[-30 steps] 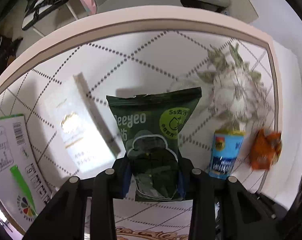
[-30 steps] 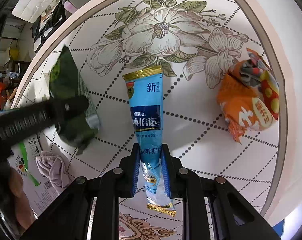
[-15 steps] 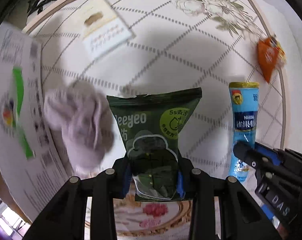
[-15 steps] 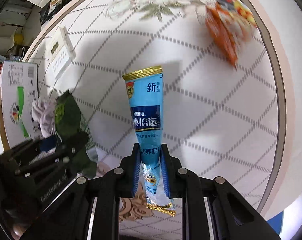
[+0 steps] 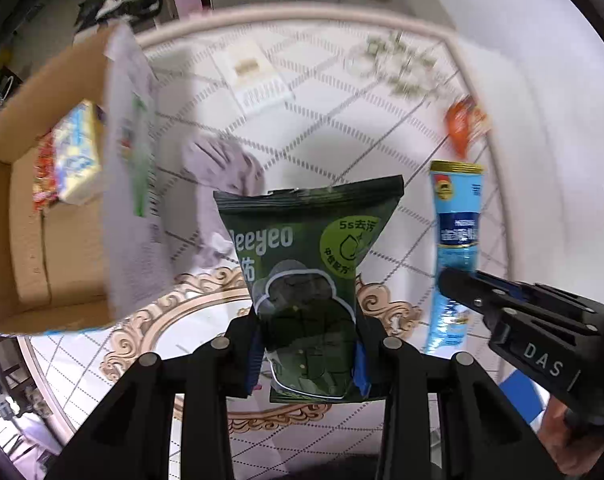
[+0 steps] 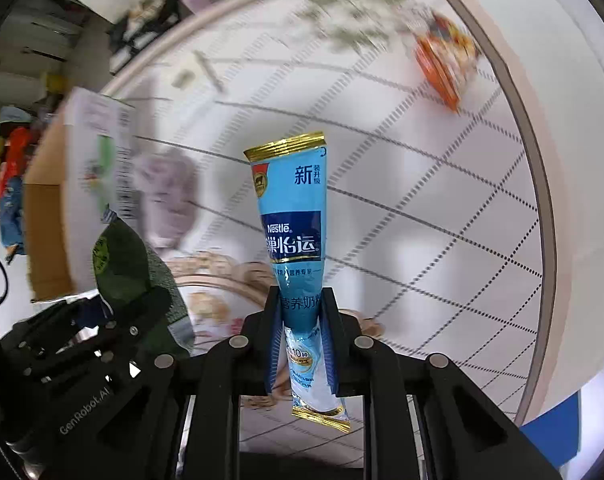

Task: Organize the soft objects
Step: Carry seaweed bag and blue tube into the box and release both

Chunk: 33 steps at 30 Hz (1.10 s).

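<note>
Below you lies a glossy white table (image 5: 330, 128) with dotted diamond lines and gilt scrollwork; an open cardboard box (image 5: 29, 248) sits left. Your left gripper (image 5: 308, 354) pinches a crinkly green pouch (image 5: 306, 256); your right gripper (image 6: 302, 344) clamps a slim blue sachet (image 6: 291, 216), both aloft.

Both views look forward and down along their own fingers from above the patterned bench (image 5: 326, 128). The left wrist view takes in the right tool (image 5: 454, 280) at its right edge; the right wrist view shows the left tool (image 6: 141, 304) at lower left. Both share the cardboard box (image 5: 41, 240), apparently blurred.
</note>
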Each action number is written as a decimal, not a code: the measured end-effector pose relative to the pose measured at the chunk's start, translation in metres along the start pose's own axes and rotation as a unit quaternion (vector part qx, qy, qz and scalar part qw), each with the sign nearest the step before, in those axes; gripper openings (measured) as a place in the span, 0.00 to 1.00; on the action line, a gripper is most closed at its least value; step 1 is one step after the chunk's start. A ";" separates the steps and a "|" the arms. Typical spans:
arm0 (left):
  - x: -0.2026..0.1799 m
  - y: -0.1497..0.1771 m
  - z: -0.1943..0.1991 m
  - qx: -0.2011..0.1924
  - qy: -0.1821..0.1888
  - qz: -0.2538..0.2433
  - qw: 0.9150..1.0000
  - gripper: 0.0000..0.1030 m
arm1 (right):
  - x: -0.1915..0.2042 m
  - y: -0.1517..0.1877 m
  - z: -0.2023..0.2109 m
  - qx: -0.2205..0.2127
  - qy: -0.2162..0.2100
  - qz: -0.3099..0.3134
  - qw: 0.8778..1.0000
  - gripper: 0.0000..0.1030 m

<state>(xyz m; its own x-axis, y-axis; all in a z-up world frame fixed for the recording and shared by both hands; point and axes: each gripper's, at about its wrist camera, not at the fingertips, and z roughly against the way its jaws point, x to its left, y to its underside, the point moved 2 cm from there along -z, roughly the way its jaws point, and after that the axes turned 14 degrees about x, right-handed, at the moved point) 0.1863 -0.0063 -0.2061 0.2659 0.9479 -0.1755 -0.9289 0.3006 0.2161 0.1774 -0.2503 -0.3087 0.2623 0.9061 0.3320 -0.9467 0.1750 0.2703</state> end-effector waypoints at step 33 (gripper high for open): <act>0.366 -0.041 0.004 0.052 -0.012 0.163 0.985 0.33 | 0.344 -0.085 -0.133 0.055 -0.026 0.112 0.992 0.19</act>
<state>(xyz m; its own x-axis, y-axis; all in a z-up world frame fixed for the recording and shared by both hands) 0.3230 0.3282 -0.2755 -0.0350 0.9977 -0.0576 -0.9351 -0.0123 0.3541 0.3232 0.0981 -0.3377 0.0599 0.8955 0.4410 -0.9570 -0.0742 0.2806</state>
